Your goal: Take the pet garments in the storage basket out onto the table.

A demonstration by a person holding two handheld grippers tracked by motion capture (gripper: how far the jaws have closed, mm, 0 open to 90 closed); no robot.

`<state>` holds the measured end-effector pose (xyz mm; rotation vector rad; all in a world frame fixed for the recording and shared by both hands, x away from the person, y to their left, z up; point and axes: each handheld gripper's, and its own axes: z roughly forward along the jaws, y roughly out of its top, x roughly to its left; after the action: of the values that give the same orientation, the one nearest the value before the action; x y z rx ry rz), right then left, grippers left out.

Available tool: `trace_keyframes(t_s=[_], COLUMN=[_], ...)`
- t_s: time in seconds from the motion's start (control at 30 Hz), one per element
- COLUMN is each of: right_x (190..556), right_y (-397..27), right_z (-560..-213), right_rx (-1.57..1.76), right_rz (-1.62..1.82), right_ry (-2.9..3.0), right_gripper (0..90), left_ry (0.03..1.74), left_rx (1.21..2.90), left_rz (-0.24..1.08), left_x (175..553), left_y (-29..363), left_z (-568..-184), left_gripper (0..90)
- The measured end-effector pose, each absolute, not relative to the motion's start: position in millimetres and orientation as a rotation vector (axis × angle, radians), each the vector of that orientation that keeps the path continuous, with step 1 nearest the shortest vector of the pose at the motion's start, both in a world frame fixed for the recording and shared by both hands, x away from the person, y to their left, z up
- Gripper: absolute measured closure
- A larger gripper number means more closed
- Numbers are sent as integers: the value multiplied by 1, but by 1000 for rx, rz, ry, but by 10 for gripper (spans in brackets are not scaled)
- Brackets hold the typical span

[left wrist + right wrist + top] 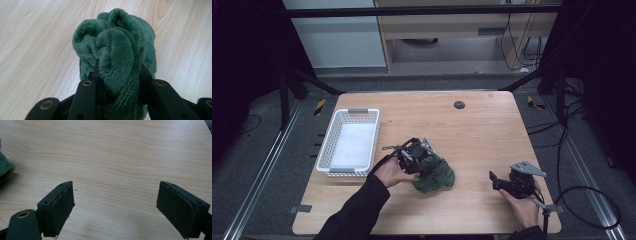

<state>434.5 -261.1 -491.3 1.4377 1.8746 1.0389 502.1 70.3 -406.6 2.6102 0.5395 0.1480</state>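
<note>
A crumpled green plush cloth (pixel 435 174) lies bunched on the wooden table (pixel 472 130) near its front middle. My left gripper (pixel 426 169) is shut on the green cloth (pixel 117 50), whose folds bulge up between the two black jaws. Off to the right, near the table's front right corner, my right gripper (pixel 493 180) stands open in a hand, jaws pointing left toward the cloth. Its two pads (pixel 58 206) are wide apart with bare wood between them, and an edge of the green cloth (pixel 3 170) shows at the far left.
A white plastic basket (pixel 328 150) with a pale lining stands at the table's left edge. A small dark round cap (pixel 459 104) sits in the tabletop near the far edge. Cables (pixel 582 200) trail off the table's right side onto the floor.
</note>
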Motion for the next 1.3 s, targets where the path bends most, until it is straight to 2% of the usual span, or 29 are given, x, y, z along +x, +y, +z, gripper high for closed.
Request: trace_keyframes(t_s=[0.47,0.67,0.73,0.77,0.83,0.9,1.3], right_x=[435,435,434,434,434,434,434], right_y=[-261,-261,-261,-261,-260,-261,-261], right_z=[-492,-492,-491,-491,-491,-492,-491], right_rx=[1440,1441,1443,1443,1449,1443,1446], right_rz=[1036,1035,1033,1033,1033,1030,1033], right_ry=[1879,1879,1877,1877,1877,1876,1872], right_gripper=[140,138,137,137,136,136,132], left_ry=[538,543,553,557,568,578,624], left_rx=[2611,2568,2545,2535,2498,2459,2350], left_rz=[139,163,173,187,195,206,288], left_x=[503,501,500,499,499,497,487], left_y=[71,77,80,82,85,90,104], left_z=[-416,-409,-405,-402,-398,-392,-378], left_gripper=[602,515,445,445,375,346,255])
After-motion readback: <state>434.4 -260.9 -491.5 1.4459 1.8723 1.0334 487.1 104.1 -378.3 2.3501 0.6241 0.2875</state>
